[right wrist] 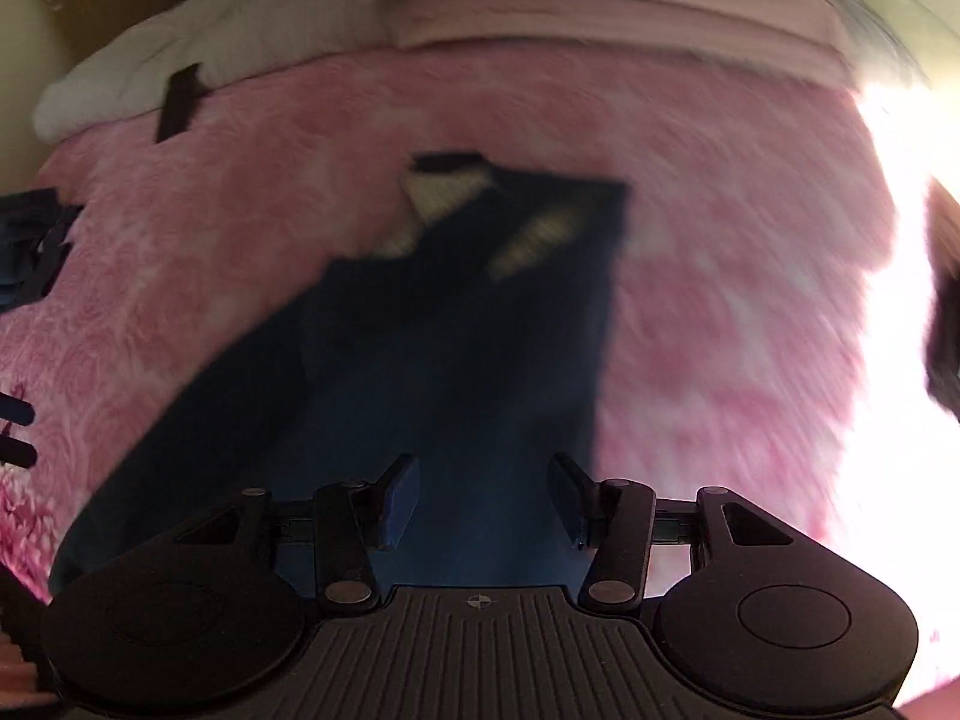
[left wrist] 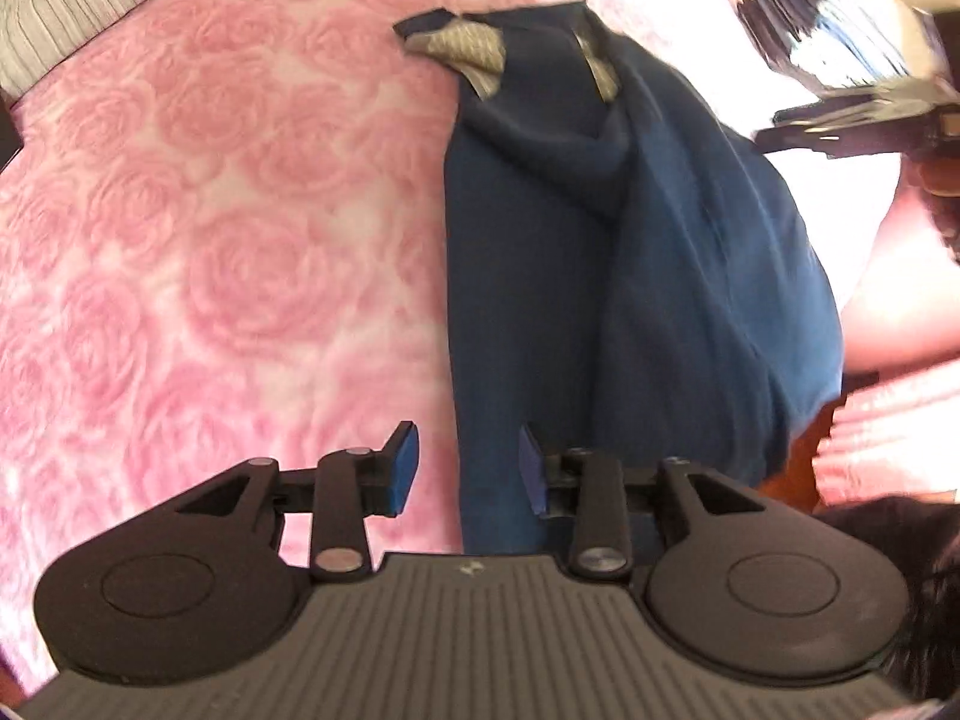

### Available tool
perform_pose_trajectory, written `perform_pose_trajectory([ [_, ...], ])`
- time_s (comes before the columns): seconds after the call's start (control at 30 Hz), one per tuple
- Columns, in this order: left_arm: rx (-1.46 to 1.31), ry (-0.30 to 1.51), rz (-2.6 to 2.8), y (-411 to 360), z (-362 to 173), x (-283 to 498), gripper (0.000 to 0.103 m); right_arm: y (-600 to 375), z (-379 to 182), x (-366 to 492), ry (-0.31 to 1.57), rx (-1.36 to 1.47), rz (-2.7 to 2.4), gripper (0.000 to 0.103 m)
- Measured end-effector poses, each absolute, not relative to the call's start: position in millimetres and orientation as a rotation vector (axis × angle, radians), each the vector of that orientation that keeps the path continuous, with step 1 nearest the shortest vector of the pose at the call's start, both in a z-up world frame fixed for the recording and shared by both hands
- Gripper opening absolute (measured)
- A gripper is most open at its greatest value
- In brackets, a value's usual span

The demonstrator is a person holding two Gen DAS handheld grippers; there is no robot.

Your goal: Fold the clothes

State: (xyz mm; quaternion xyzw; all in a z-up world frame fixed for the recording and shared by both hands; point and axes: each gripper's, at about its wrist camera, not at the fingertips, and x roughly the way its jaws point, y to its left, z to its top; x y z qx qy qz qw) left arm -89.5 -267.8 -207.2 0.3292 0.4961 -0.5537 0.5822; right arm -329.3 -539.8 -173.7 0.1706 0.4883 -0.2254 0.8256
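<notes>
A dark blue pair of trousers (left wrist: 630, 252) lies stretched out lengthwise on the pink bed cover, with pale pocket linings (left wrist: 468, 45) turned out at its far end. My left gripper (left wrist: 468, 468) hovers open over the garment's near left edge, with nothing between its blue pads. In the blurred right wrist view the same trousers (right wrist: 450, 330) run away from the camera. My right gripper (right wrist: 483, 501) hangs open above their near end, and its pads touch no cloth.
A pink rose-patterned blanket (left wrist: 210, 210) covers the bed. Striped bedding (left wrist: 78, 6) lies at the far left corner. A white pillow (right wrist: 180, 66) and a folded pink stack (right wrist: 600, 0) sit at the bed's far side. Dark clothes (right wrist: 30, 252) lie at the left. Glare whitens the right.
</notes>
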Motion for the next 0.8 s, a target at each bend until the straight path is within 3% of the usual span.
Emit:
perform_pose_trajectory([
  [0.07,0.757,1.169,-1.313,-279.7,-220.1,-85.5,0.031,-540.8,-190.9,-286.0,1.049,0.28,-0.419,0.063],
  [0.1,0.759,1.177,-1.327,-285.2,-227.6,-84.8,0.031,-543.4,-207.7,-265.8,1.076,0.242,-0.398,0.081],
  [0.17,0.791,1.167,-1.355,-288.9,-235.8,-81.0,0.031,-549.9,-245.6,-231.0,1.184,0.215,-0.39,0.082],
  [0.2,0.803,1.159,-1.367,-289.1,-237.9,-79.0,0.031,-554.9,-260.7,-221.8,1.226,0.228,-0.395,0.068],
  [0.23,0.797,1.162,-1.376,-289.1,-240.0,-76.6,0.031,-560.0,-275.8,-212.8,1.268,0.241,-0.4,0.046],
  [0.27,0.79,1.164,-1.383,-289.3,-242.0,-73.9,0.031,-563.2,-281.0,-209.9,1.287,0.255,-0.394,0.015],
  [0.3,0.777,1.171,-1.386,-290.2,-243.1,-69.3,0.031,-565.9,-278.9,-211.6,1.281,0.271,-0.398,0.009],
  [0.57,0.71,1.132,-1.43,-341.2,-238.5,-45.3,0.031,-616.5,-175.4,-321.0,1.157,0.305,-0.72,0.002],
  [0.8,0.695,1.079,-1.417,-417.2,-243.6,-51.9,0.034,-702.8,-200.7,-399.2,1.2,0.365,-1.013,0.0],
])
